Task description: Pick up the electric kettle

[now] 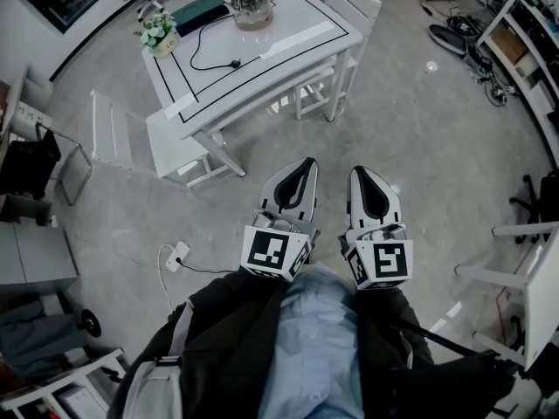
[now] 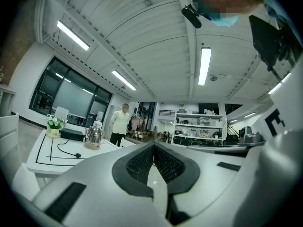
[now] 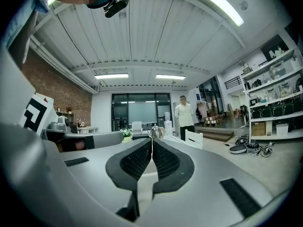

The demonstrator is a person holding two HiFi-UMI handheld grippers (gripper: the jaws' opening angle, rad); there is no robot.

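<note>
A shiny steel electric kettle point(image 1: 251, 2) stands on its round base at the far end of a white table point(image 1: 288, 46). It also shows small in the left gripper view point(image 2: 93, 135) and, just past the jaw tips, in the right gripper view point(image 3: 155, 131). My left gripper point(image 1: 307, 164) and right gripper point(image 1: 357, 174) are held side by side in front of my body, over the floor and well short of the table. Both are shut with nothing between their jaws.
On the table lie a black cord with plug point(image 1: 214, 59), a dark box point(image 1: 199, 12) and a small flower pot point(image 1: 157, 34). White chairs point(image 1: 342, 16) point(image 1: 148, 147) flank the table. A power strip point(image 1: 177, 256) lies on the floor. A person point(image 2: 121, 124) stands beyond the table. Shelves point(image 1: 520, 51) line the right.
</note>
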